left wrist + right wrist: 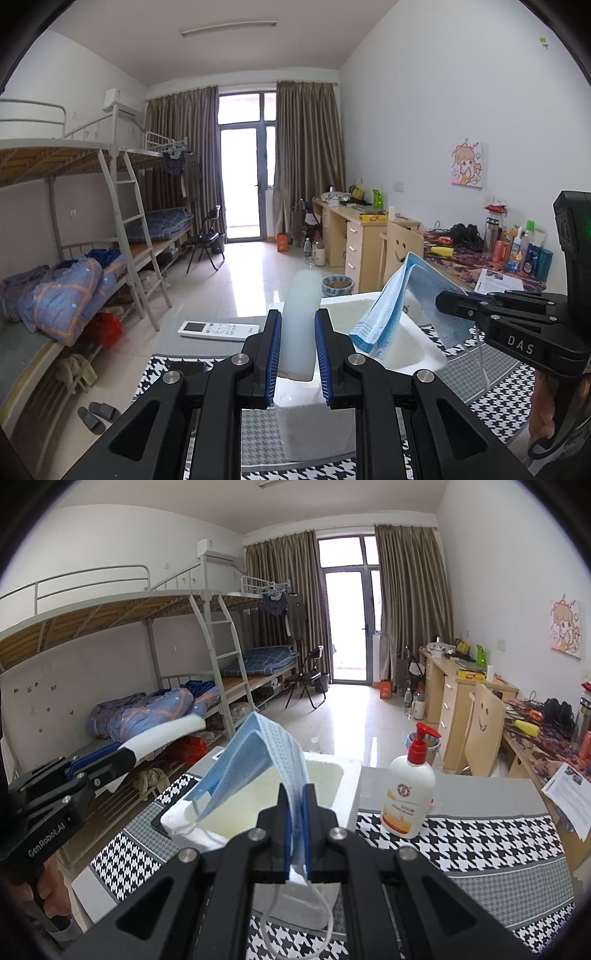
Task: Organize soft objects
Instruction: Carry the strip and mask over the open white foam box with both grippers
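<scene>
So neither item was boxed: your left claw (297, 363) gripped the foam strip (300, 325), your right claw (295, 845) the face mask (269, 753), both above the empty foam box (354, 775).

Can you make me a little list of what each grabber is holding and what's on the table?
left gripper: shut on a white foam strip
right gripper: shut on a blue face mask
white foam box: open, on the table below both grippers
table cover: black-and-white houndstooth pattern
pump bottle: upright, right of the box
remote control: flat, left of the box
</scene>
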{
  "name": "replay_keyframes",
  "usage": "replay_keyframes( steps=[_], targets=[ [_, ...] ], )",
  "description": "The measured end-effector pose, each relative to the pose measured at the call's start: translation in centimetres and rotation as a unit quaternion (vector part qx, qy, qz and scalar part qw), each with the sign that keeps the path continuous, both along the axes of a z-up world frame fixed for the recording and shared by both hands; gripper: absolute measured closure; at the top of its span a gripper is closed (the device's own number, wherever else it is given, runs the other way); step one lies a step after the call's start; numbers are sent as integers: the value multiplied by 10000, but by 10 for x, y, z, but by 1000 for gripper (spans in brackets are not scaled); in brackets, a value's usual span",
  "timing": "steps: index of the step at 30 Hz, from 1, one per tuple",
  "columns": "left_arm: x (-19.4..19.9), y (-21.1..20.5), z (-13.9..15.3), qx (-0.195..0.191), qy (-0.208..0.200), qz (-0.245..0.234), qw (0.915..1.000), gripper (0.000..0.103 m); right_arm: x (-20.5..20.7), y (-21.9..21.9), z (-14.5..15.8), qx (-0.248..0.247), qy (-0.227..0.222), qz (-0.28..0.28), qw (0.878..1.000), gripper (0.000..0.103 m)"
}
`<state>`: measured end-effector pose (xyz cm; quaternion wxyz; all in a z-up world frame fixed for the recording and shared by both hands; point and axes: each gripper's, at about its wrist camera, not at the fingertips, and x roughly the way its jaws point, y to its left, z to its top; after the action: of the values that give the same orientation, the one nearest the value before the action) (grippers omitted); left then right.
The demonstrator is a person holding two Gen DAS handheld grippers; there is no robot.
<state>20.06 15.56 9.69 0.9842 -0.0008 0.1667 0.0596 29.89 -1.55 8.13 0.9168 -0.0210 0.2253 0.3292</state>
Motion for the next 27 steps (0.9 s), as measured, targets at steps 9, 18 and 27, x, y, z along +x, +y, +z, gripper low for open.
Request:
replay_keyframes(
  steps=[9,18,27],
  targets=[
    [17,8,-1,20,39,-59,10000,83,15,6,-1,-68,92,-149,9998,95],
    [17,12,-4,-6,64,-10,10000,83,11,24,-1,-187,98,-6,9998,95],
    [7,19,-3,2,42,206,9998,83,8,40,-2,-261,59,182,9995,95]
  ],
)
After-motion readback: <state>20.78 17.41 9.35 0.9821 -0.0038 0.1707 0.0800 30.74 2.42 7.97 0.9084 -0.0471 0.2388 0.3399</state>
